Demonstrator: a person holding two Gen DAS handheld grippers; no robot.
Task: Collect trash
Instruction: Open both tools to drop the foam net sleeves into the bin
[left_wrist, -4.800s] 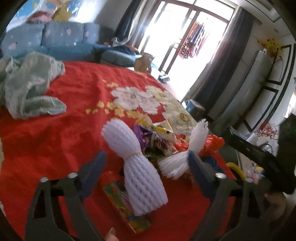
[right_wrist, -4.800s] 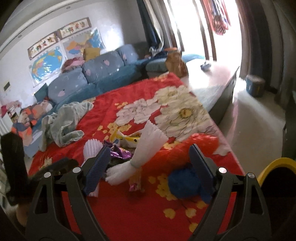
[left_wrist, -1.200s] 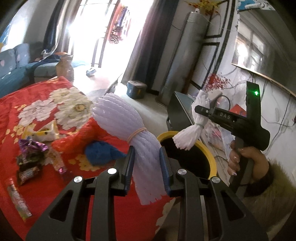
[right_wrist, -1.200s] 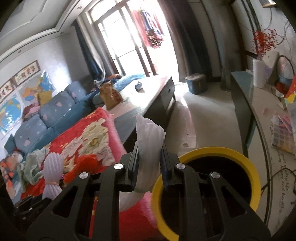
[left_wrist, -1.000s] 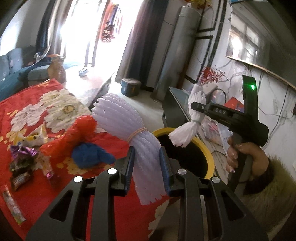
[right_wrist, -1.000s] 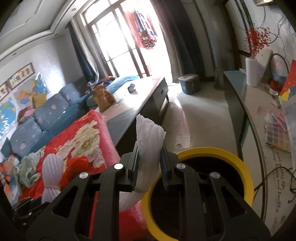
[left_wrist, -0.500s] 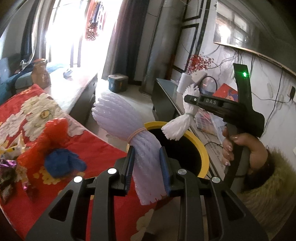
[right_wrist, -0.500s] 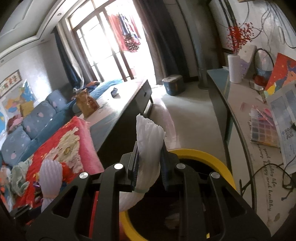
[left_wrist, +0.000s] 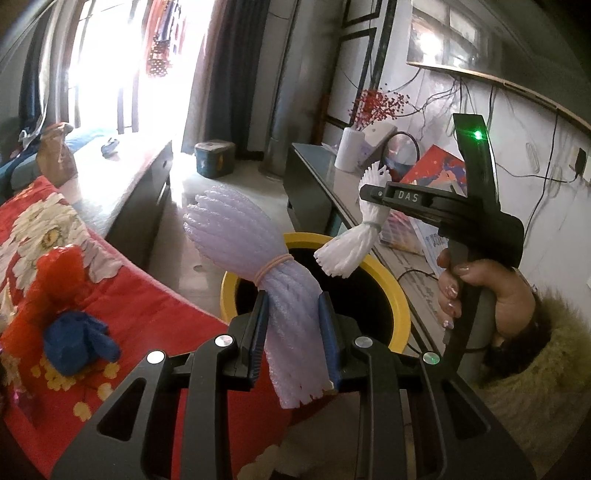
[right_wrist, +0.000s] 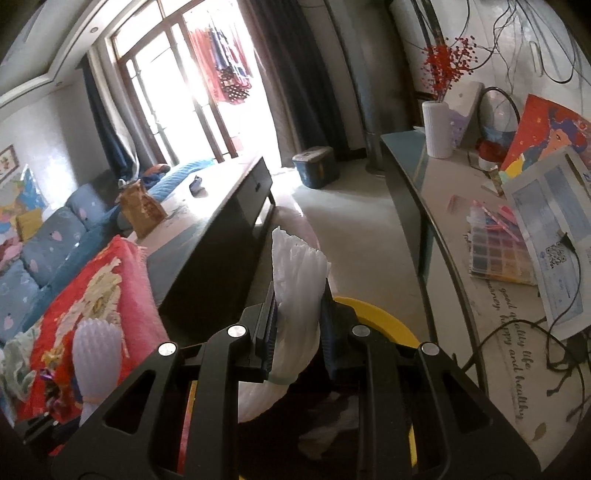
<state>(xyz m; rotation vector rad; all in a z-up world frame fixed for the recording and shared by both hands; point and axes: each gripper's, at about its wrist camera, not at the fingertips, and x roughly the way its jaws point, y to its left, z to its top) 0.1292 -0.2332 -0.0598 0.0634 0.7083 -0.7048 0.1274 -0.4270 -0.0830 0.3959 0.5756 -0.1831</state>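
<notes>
Bare floor (left_wrist: 236, 192) opens beyond the red blanket's (left_wrist: 147, 317) edge, where the yellow-rimmed bin (left_wrist: 400, 299) stands beside my counter (right_wrist: 436, 206). My left tongs (left_wrist: 293, 334) clamp the lilac foam net (left_wrist: 240, 236) at the near rim; my right tongs (right_wrist: 297, 325) pinch the white foam net (right_wrist: 299, 273) above the bin's mouth.

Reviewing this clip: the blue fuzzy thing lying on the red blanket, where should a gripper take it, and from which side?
Probably across the rounded main body of the blue fuzzy thing, coming down from above. It lies low and lumpy on the red blanket, so a side approach would likely snag the cloth. Its soft bulk should compress between the pads; the thinner end toward the yellow bin offers less to hold.
</notes>
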